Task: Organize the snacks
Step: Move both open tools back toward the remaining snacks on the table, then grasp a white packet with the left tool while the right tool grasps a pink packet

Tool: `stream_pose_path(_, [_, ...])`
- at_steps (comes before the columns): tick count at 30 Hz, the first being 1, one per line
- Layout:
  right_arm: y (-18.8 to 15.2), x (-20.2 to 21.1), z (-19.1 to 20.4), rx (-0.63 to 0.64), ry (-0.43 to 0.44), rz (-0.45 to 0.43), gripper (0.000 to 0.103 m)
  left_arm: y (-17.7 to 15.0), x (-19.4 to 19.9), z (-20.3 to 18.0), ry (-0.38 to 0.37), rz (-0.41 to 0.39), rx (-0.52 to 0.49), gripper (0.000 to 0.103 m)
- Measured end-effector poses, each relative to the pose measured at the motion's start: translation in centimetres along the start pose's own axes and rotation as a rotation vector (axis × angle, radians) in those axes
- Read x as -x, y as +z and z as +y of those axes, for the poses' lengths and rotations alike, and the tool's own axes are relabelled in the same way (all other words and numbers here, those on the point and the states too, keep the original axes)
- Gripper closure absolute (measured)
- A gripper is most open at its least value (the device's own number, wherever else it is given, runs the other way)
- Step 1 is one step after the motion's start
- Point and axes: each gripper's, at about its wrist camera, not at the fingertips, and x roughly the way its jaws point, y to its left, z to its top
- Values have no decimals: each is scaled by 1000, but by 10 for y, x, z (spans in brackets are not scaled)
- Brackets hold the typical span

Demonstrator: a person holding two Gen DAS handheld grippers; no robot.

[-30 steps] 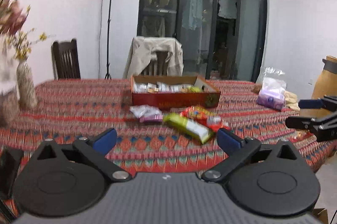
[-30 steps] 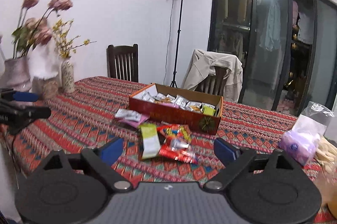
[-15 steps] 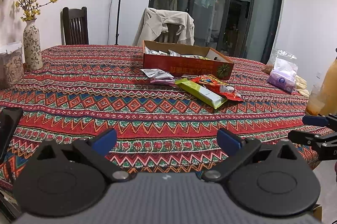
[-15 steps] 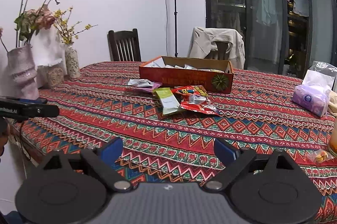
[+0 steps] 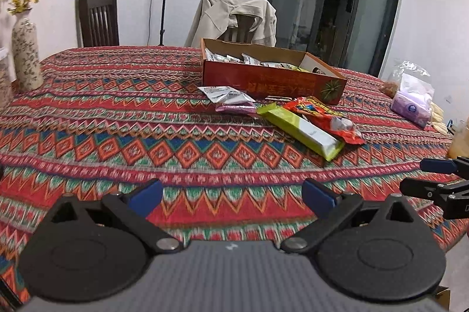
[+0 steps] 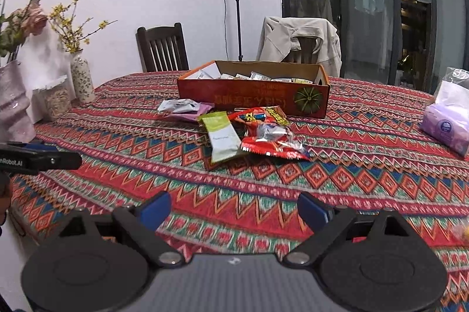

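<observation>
Four loose snacks lie just before the red cardboard box [image 6: 253, 96]: green packet [image 6: 222, 140], red packet [image 6: 268, 136], silver pouch [image 5: 225, 94], purple packet [image 5: 234, 107]. The box already holds packets. Left gripper [image 5: 231, 193] and right gripper [image 6: 233, 208] hover spread wide, empty, well short of it.

One red box [image 5: 272, 77] of packets, four loose snack packs [image 5: 299, 130] before it, two chairs [image 6: 162, 51], two vases [image 6: 82, 79], one purple tissue bag [image 6: 445, 127].

Your left wrist camera looks low across the table [image 5: 117, 118] from its near edge, your right wrist camera likewise from further right, both sharing the distant box [image 5: 272, 80] [image 6: 252, 98].
</observation>
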Motion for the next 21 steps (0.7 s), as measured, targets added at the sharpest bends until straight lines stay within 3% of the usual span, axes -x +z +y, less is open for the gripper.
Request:
stream_pose_path(5, [17,-38,-2,13,13,20,13,28,-35,6,-39,7,-62,0])
stream_pose_path(9, [33,-68,1,39,42,32,23,62,-68,17,-91,6,-112,0])
stream_pose_path(18, [71,-137,13,113,88,35,34,115,-168,11,-206,32,-394,1])
stream_pose_path(21, [80,-154,13,116,95,40,34,120,-194,12,-207,39,-428,12])
